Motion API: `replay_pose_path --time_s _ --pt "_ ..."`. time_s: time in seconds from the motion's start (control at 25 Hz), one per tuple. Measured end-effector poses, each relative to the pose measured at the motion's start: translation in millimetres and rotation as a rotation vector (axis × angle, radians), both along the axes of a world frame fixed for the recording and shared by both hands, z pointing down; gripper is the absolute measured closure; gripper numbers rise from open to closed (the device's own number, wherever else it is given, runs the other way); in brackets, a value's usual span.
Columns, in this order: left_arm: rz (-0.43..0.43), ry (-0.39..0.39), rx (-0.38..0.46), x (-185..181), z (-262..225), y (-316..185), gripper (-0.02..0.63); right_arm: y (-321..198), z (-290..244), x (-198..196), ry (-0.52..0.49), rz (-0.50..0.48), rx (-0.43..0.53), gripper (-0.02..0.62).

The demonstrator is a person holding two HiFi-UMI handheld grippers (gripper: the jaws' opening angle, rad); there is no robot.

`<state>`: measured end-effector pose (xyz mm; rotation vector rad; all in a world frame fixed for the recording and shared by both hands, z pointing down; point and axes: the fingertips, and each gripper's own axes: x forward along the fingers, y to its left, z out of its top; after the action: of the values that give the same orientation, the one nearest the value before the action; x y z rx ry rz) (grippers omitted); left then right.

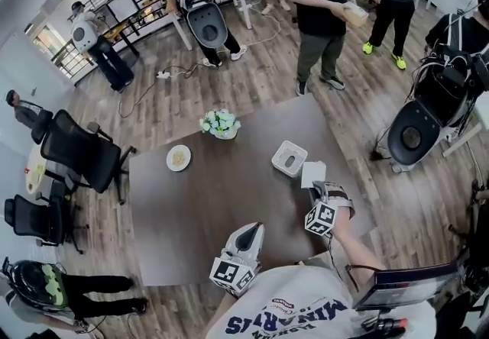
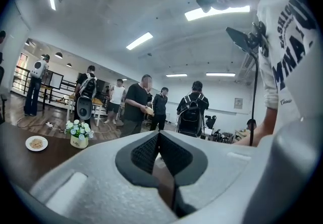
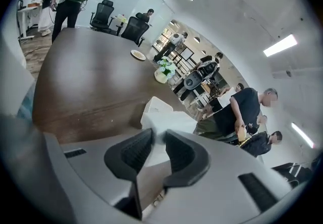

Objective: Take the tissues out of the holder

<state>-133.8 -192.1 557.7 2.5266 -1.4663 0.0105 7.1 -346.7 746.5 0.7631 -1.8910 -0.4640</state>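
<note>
At the near edge of the dark brown surface (image 1: 214, 208), the left hand-held gripper (image 1: 252, 229) (image 2: 159, 137) hovers with its jaws together and nothing between them. To its right and a little farther, the right hand-held gripper (image 1: 317, 191) (image 3: 155, 140) is clamped on the near edge of a white stack of tissues (image 1: 313, 174) (image 3: 169, 122). The stack is outside the white tissue holder (image 1: 289, 158) (image 3: 155, 103), just beside its near right corner; I cannot tell whether they touch. Farther left lies a small plate (image 1: 179, 157), and beyond it stands a pot of white flowers (image 1: 220, 124). Several people stand on the wooden floor past the far edge.
</note>
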Motion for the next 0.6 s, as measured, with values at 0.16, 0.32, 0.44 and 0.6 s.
replay_pose_path --time_s 0.16,0.32,0.44,0.6 --pt "0.049 0.003 0.004 22.2 -4.2 -3.0 0.601 17.2 22.7 38.9 0.076 0.026 -0.049 0.500" --pt "0.095 0.002 0.013 39.8 -7.5 -3.4 0.601 32.0 50.5 75.9 0.145 0.062 -0.103 0.500" --pt "0.106 0.005 0.003 41.5 -1.1 -2.0 0.601 40.7 73.1 87.9 0.200 0.065 -0.144 0.500" --pt "0.103 0.005 -0.004 39.2 1.8 -3.2 0.601 51.4 112.9 98.0 0.282 0.043 -0.220 0.500"
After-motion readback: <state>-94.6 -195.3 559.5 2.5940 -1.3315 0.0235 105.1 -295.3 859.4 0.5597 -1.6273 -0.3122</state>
